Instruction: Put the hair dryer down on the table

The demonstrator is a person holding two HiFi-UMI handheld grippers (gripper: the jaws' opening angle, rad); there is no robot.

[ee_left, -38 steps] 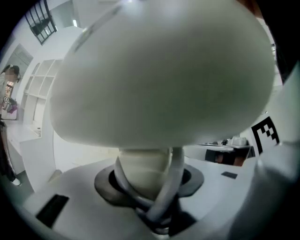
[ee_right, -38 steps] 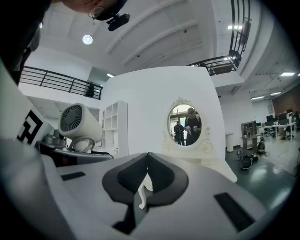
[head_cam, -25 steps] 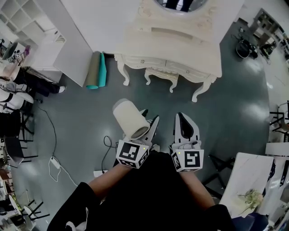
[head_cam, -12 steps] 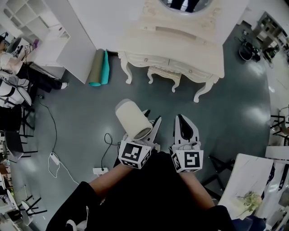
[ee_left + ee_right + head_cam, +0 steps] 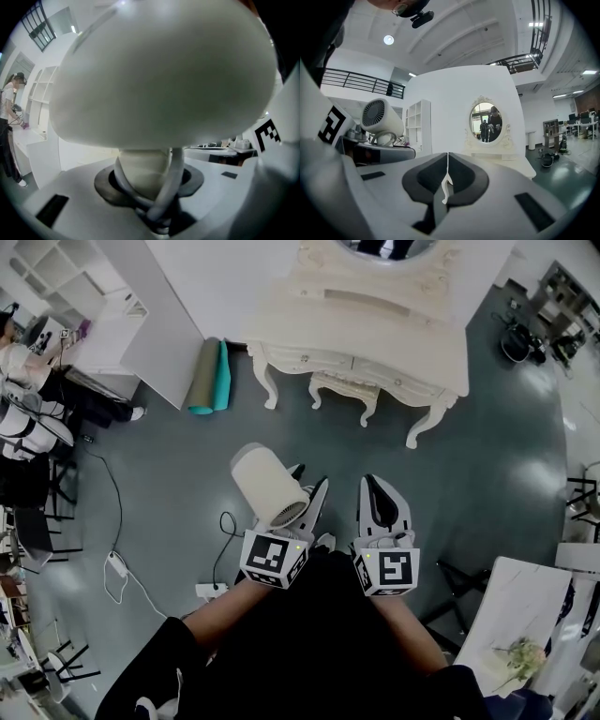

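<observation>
The white hair dryer (image 5: 267, 486) hangs above the floor with my left gripper (image 5: 302, 504) shut on its handle. In the left gripper view the dryer's round body (image 5: 159, 70) fills most of the frame. Its handle (image 5: 140, 171) sits between the jaws, with the cord (image 5: 172, 183) looped round it. My right gripper (image 5: 380, 495) is beside it on the right, shut and empty, its jaws meeting in the right gripper view (image 5: 446, 161). That view also shows the dryer (image 5: 382, 117) at the left. The cream dressing table (image 5: 375, 329) stands ahead across the floor.
An oval mirror (image 5: 486, 123) tops the dressing table. Two rolled mats (image 5: 206, 376) lie by a white partition (image 5: 169, 306) at the left. Cables and a power strip (image 5: 208, 592) lie on the floor. Another white table (image 5: 511, 610) is at the lower right.
Almost nothing: the head view has shifted slightly, and both grippers and the dryer keep their places relative to each other.
</observation>
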